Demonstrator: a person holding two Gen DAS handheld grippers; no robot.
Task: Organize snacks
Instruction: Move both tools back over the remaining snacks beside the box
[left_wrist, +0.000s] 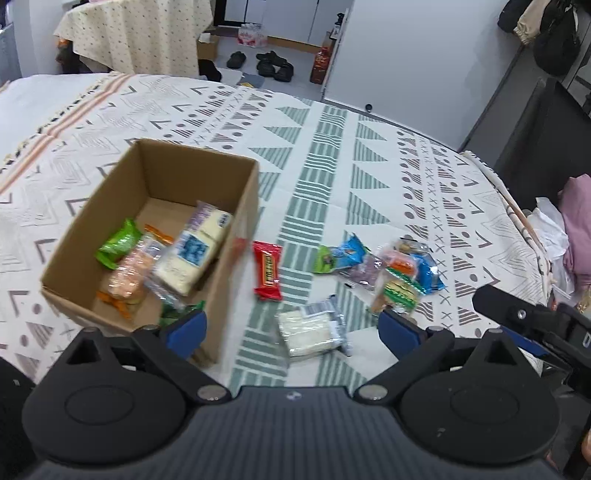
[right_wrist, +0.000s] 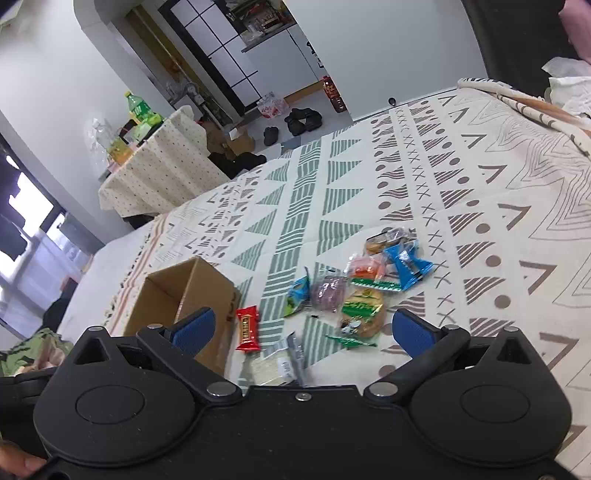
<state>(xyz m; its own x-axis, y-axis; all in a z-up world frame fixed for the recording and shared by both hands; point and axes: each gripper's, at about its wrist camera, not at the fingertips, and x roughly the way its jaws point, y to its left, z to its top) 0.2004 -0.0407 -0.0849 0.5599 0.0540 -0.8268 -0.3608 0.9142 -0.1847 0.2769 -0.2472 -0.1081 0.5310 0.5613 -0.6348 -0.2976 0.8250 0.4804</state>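
Both tools are seen spread wide, empty. Left tool (left_wrist: 291, 326): white clear-wrapped cake packet (left_wrist: 312, 330) lies just ahead between its pads, likely next. Open brown cardboard box (left_wrist: 159, 236), part-filled, sits ahead-left; loose snacks (right_wrist: 354, 284) ahead of right tool (right_wrist: 303, 330) on the patterned bedspread (left_wrist: 332, 147).

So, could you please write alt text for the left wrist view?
An open left gripper hovers over a white snack packet on a patterned cloth. A cardboard box partly filled with snacks sits left; a red bar lies beside it.

Black shoes (left_wrist: 275, 64) lie on the floor beyond the patterned bedspread (left_wrist: 369, 155), near a red bottle (left_wrist: 320, 62)
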